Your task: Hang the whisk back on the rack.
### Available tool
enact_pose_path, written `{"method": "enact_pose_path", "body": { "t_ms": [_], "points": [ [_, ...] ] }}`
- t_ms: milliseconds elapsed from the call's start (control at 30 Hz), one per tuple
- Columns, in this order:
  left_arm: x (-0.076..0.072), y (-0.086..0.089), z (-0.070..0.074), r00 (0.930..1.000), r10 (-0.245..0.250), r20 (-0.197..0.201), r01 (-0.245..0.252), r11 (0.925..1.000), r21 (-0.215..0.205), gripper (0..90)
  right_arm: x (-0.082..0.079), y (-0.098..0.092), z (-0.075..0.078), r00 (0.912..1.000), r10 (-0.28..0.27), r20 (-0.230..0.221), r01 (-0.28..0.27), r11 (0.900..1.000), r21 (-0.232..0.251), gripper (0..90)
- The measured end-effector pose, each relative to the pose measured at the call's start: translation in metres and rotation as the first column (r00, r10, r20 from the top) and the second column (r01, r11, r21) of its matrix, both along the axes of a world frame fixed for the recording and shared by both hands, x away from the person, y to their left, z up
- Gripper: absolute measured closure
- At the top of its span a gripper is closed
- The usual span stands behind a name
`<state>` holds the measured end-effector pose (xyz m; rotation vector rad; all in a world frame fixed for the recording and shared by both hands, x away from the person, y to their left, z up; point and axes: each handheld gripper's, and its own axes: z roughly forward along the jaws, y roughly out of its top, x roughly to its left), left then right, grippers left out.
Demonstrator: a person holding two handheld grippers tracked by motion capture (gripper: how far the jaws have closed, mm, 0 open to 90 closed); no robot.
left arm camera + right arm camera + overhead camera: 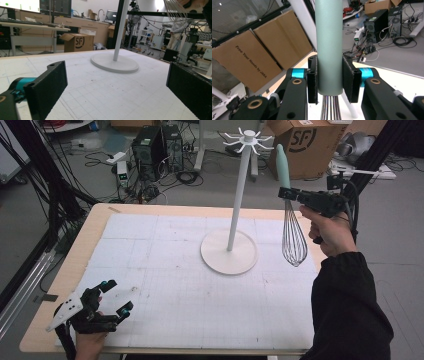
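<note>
Right gripper clamping whisk by mint handle, jaws closed tight on it; long axis hanging vertical, wire head down. Stand's hook crown sitting at 10 o'clock from handle tip, near. Left gripper resting wide open, empty, well apart.

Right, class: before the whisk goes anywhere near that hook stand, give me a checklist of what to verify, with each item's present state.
1. Right gripper closed firmly on the whisk handle: ok, fingers press both sides.
2. Whisk hanging upright, wires down, clear of the table: ok.
3. Hook stand standing upright on its round base: ok.
4. A free hook on the stand's top: ok, none carries anything.
5. Loop or hole at the handle's end for a hook: cannot tell.
6. Left gripper out of the way: ok, open at the near left corner, holding nothing.
</note>
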<state>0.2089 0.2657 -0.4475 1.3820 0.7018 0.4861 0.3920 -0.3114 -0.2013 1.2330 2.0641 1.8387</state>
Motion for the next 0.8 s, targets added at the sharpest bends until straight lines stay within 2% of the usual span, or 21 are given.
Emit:
{"method": "enact_pose_path", "body": {
  "t_ms": [167, 267, 333, 467, 800],
  "points": [
    [0.002, 0.000, -0.001, 1.0000, -0.007, -0.006, 0.007, 0.9998, -0.019, 4.0, 0.012, -0.001, 0.002, 0.9998, -0.006, 0.016, 0.006, 1.000, 0.020, 69.2],
    [0.003, 0.002, -0.002, 0.9999, -0.006, -0.015, 0.006, 0.9997, -0.024, 4.0, 0.016, 0.001, 0.004, 1.0000, -0.004, 0.007, 0.004, 1.000, 0.025, 69.2],
    [0.004, 0.001, -0.003, 0.9997, -0.009, -0.022, 0.008, 0.9993, -0.037, 4.0, 0.019, 0.003, 0.008, 0.9998, -0.002, 0.020, 0.002, 1.000, 0.020, 69.2],
    [0.005, 0.000, -0.004, 0.9996, -0.015, -0.024, 0.014, 0.9994, -0.030, 4.0, 0.022, 0.006, 0.014, 0.9995, 0.009, 0.030, -0.010, 1.000, 0.014, 69.2],
    [0.004, 0.001, -0.003, 0.9997, -0.012, -0.021, 0.011, 0.9992, -0.037, 4.0, 0.025, 0.019, 0.017, 0.9990, 0.027, 0.037, -0.027, 1.000, -0.011, 69.1]
  ]
}}
